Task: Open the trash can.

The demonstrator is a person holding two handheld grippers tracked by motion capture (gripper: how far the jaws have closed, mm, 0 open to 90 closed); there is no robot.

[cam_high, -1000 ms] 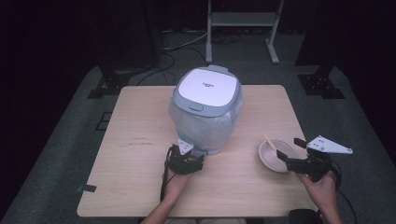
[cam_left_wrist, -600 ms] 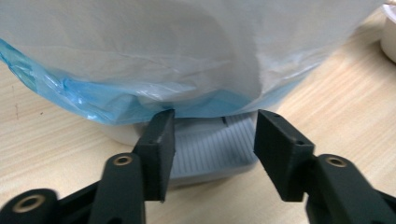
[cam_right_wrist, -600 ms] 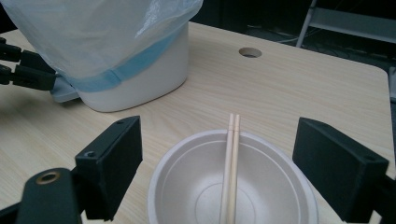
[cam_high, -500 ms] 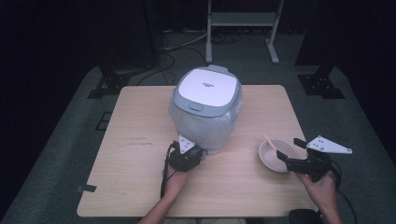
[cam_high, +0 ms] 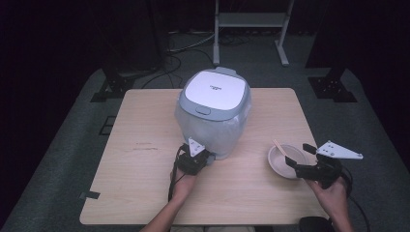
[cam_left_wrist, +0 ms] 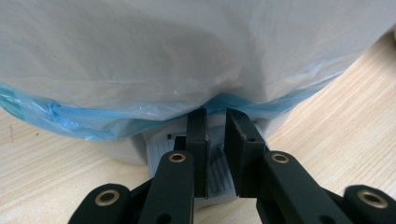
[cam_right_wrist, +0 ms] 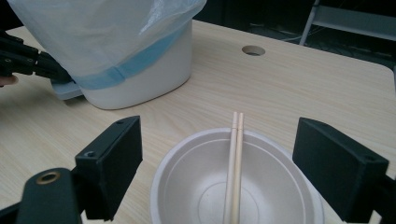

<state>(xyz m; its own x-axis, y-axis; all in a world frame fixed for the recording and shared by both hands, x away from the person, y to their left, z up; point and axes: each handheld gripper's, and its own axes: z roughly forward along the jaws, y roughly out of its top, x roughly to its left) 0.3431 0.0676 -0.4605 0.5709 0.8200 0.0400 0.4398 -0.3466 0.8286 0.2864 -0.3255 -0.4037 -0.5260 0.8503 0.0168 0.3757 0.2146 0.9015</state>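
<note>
Standing on grey carpet in a dark room, pale wooden table point(cam_high: 145, 145), left gripper point(cam_high: 203, 158) fingers nearly together, right gripper point(cam_high: 299, 159) fingers spread.

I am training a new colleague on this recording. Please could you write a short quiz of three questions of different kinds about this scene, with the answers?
1. True or false: the chopsticks rest in the white bowl.
2. Multiple choice: what covers the body of the rice cooker? A) a towel B) a clear plastic bag with a blue band C) nothing
3. Short answer: which gripper has its fingers spread wide on either side of the bowl?

Key
1. True.
2. B: the plastic bag hangs over it.
3. The right gripper; the left gripper has its fingers nearly together at the cooker's base.
</note>
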